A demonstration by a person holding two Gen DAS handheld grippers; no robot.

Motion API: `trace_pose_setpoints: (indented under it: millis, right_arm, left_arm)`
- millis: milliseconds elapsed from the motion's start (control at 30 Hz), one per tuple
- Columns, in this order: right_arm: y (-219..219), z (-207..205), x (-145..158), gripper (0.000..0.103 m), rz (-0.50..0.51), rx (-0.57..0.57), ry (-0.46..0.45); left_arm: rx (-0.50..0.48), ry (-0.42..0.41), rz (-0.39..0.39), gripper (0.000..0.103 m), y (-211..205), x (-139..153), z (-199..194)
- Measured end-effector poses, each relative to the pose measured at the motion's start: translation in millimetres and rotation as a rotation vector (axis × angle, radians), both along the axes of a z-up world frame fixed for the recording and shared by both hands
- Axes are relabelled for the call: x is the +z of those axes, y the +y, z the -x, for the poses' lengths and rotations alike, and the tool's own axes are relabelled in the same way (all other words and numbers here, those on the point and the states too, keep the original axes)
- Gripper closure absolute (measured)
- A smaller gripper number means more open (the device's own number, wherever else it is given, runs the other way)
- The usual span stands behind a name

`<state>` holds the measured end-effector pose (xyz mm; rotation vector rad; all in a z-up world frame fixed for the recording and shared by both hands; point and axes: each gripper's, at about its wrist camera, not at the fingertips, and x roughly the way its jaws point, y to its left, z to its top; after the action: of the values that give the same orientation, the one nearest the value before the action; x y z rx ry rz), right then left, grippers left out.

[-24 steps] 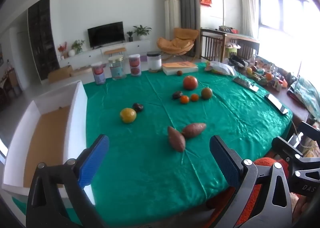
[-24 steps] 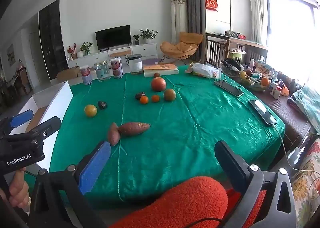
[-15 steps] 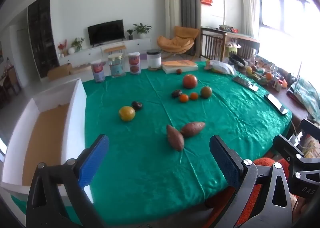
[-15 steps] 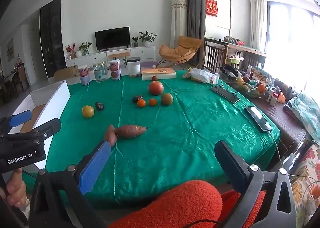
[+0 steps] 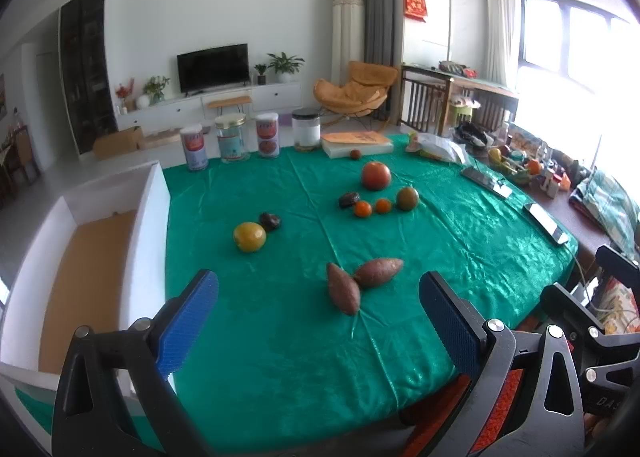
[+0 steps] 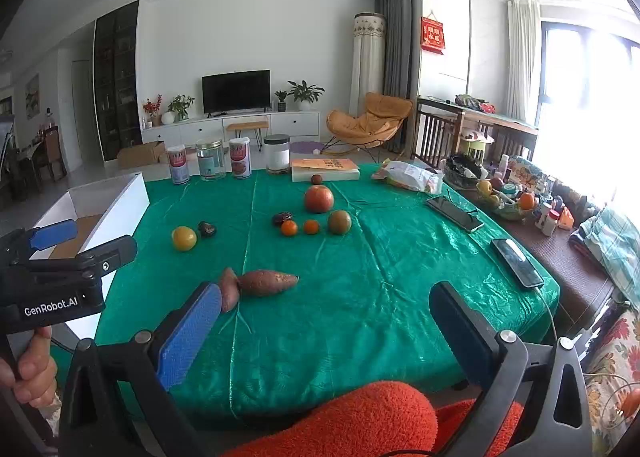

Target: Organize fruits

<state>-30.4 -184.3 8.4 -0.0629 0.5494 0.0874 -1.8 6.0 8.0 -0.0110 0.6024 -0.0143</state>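
Fruit lies scattered on a green tablecloth (image 5: 280,337). Two sweet potatoes (image 5: 343,292) (image 6: 267,282) touch near the front. A yellow citrus (image 5: 249,236) (image 6: 184,238) sits beside a dark fruit (image 5: 270,221). Farther back are a big red fruit (image 5: 376,175) (image 6: 319,198), two small oranges (image 5: 363,209) (image 6: 289,227), a green-brown fruit (image 5: 407,198) and another dark fruit (image 5: 349,199). My left gripper (image 5: 318,321) and right gripper (image 6: 324,331) hang open over the near edge, holding nothing. A white box (image 5: 148,225) stands at the left.
Several cans and jars (image 5: 230,143) line the far edge beside a flat white box (image 5: 356,141) with a small fruit (image 5: 355,153) in front. Two phones (image 6: 516,261) lie on the right. An orange-red fuzzy sleeve (image 6: 360,417) is below. Cluttered side table (image 6: 520,197) at right.
Both views have tilted up slightly, so the fruit sits a little lower in the frames. Both grippers stay open and nothing on the table has moved.
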Motion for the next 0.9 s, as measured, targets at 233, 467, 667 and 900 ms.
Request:
trace_pose_setpoints:
  millis: [233, 467, 667, 900]
  right_arm:
    - [5.7, 0.6, -5.7, 0.000, -0.034, 0.043, 0.012]
    - [1.3, 3.3, -6.2, 0.000, -0.060, 0.039, 0.004]
    - [0.5, 2.6, -5.8, 0.000, -0.066, 0.037, 0.006]
    - [2.0, 4.2, -3.2, 0.000, -0.061, 0.042, -0.011]
  left_arm:
    - [0.011, 0.013, 0.010, 0.002, 3.9, -0.9, -1.5]
    - [0.013, 0.023, 0.022, 0.002, 4.0, -2.9, -3.4]
    - [0.007, 0.023, 0.019, 0.002, 0.1, -2.1, -3.3]
    - [0.008, 0.016, 0.029, 0.002, 1.7, 0.5, -1.4]
